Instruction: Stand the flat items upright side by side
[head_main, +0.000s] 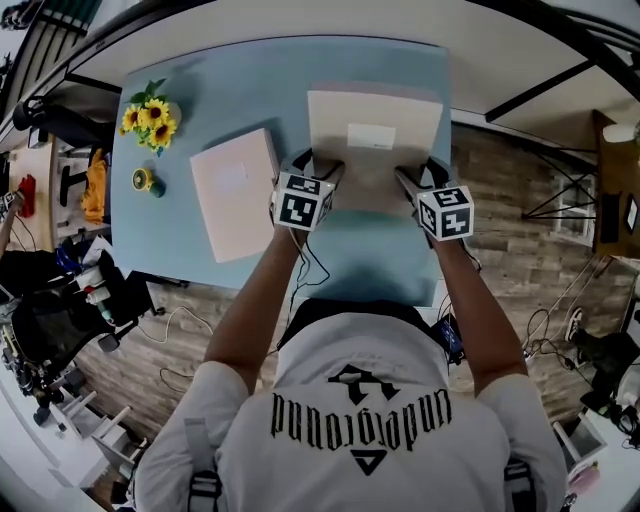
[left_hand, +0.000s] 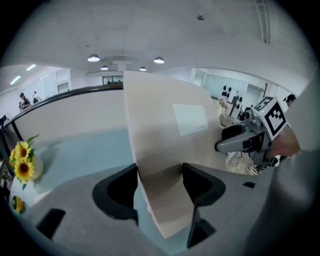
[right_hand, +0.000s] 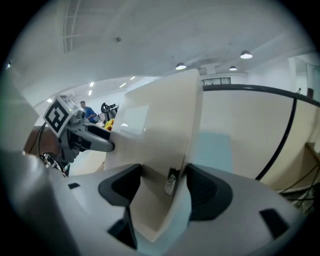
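Left claw (head_main: 322, 166) and right claw (head_main: 414, 172) clamp near corners of the tilted binder (head_main: 375, 118) — uneven lifting could twist it free.

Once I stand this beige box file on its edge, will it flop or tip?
Probably stiff: the beige box file shows no sag, gripped only at its near corners by left gripper and right gripper. Thin against its height, so likely tippy on edge.
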